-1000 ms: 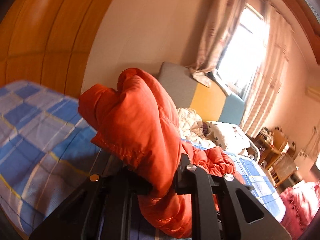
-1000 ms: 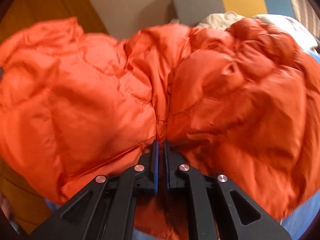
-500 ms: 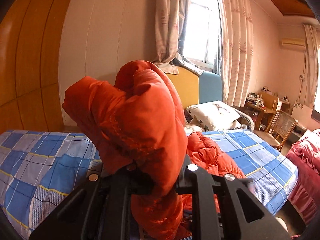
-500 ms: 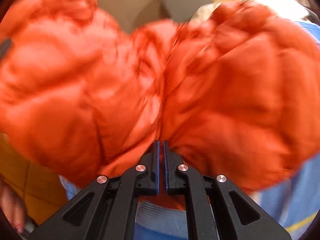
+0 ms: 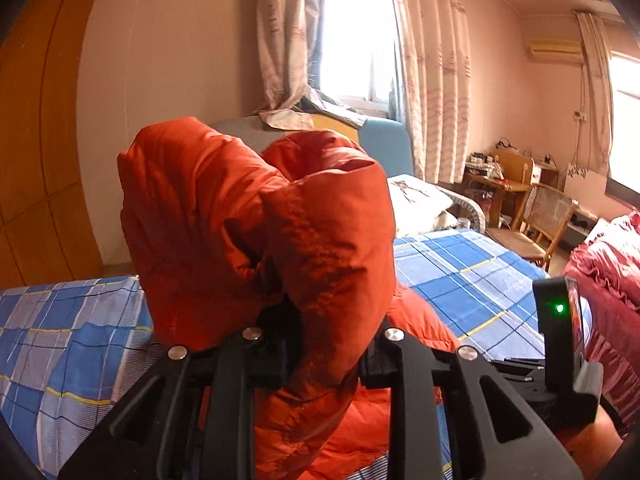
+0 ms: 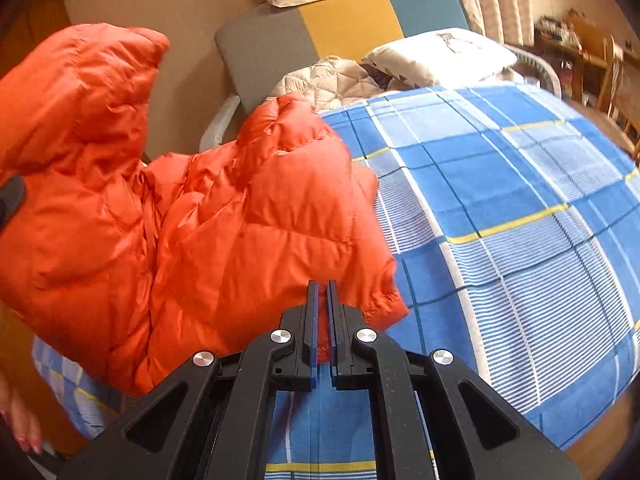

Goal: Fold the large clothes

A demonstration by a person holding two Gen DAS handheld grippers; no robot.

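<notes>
An orange puffer jacket (image 5: 256,240) is bunched up in front of the left wrist camera and hangs over my left gripper (image 5: 320,344), which is shut on a thick fold of it. In the right wrist view the jacket (image 6: 200,224) spreads over the left part of the blue checked bed (image 6: 500,208). My right gripper (image 6: 322,300) is shut on the jacket's lower edge, with a thin strip of orange fabric between its fingers. The jacket's far side is hidden.
A grey, yellow and blue headboard (image 6: 320,24), a white pillow (image 6: 440,52) and a beige quilted garment (image 6: 332,84) lie at the bed's head. A wicker chair (image 5: 540,216), a cluttered desk (image 5: 496,172) and red bedding (image 5: 608,264) stand to the right.
Both grippers have swung to the right with the jacket. In the right wrist view the jacket has shifted left and down, uncovering much of the bed.
</notes>
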